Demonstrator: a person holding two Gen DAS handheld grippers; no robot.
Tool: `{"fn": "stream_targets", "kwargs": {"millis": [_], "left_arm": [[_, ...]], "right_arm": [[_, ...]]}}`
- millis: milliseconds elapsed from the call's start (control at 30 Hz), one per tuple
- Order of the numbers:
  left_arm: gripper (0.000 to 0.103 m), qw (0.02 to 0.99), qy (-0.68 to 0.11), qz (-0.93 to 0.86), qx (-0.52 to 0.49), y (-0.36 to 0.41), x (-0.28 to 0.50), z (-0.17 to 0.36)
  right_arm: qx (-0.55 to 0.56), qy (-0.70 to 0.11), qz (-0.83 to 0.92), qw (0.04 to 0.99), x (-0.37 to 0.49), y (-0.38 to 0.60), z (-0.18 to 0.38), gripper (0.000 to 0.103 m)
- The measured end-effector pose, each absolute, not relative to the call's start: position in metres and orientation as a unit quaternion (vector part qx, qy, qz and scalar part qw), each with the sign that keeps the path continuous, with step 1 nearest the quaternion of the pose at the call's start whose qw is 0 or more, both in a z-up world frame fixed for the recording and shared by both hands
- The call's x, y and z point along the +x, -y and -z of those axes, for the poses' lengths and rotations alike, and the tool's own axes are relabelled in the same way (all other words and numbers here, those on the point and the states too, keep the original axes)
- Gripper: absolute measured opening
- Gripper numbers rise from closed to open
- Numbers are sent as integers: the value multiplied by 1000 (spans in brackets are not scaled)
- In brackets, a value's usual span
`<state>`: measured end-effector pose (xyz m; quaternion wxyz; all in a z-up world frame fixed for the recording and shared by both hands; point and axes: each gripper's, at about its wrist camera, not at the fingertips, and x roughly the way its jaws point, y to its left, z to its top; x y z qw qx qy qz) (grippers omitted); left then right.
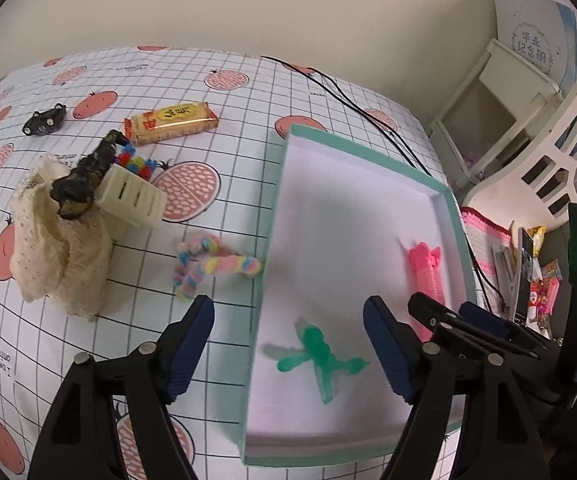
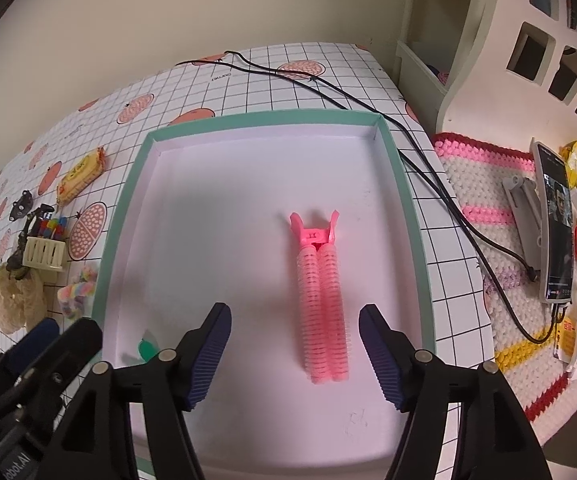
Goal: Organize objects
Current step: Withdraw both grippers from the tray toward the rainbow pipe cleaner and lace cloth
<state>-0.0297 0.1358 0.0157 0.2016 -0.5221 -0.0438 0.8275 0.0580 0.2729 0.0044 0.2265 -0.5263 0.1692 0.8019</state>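
A table (image 1: 224, 60) covered in a white grid cloth printed with pink fruit stood against a cream wall, with a white shelf unit (image 2: 520, 40) at the frame's right. One teal-rimmed box (image 2: 136, 184) held one pink hair roller (image 2: 322, 304) at centre and one green toy figure (image 1: 320, 354) at lower centre. Left of the box lay one pastel twisted rope (image 1: 212, 266), one small cream basket (image 1: 136, 196), one snack bar (image 1: 172, 120) and one lacy cloth (image 1: 56, 264). Only the right wrist view showed a phone (image 2: 556, 232) on a crocheted mat (image 2: 484, 184). The left claw (image 1: 288, 348) and right claw (image 2: 294, 350) both gaped wide, holding nothing.
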Motion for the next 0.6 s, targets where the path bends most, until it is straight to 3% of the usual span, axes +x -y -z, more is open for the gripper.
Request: {"fn": "stream_targets", "kwargs": {"millis": [233,333,600], "left_arm": [[89,195,31,-842,-502,-132,-33,-18],[99,191,26,-846,-497,-130,-32,-18],[99,189,14,-853,-487,-125,-35,-19]], "right_arm": [[-524,-168,-805,221,57,-273,-4,78],[-523,-164,-807,219,57,-272,-3,83],[-518,-158,-812,219,57,-271,-3,101]]}}
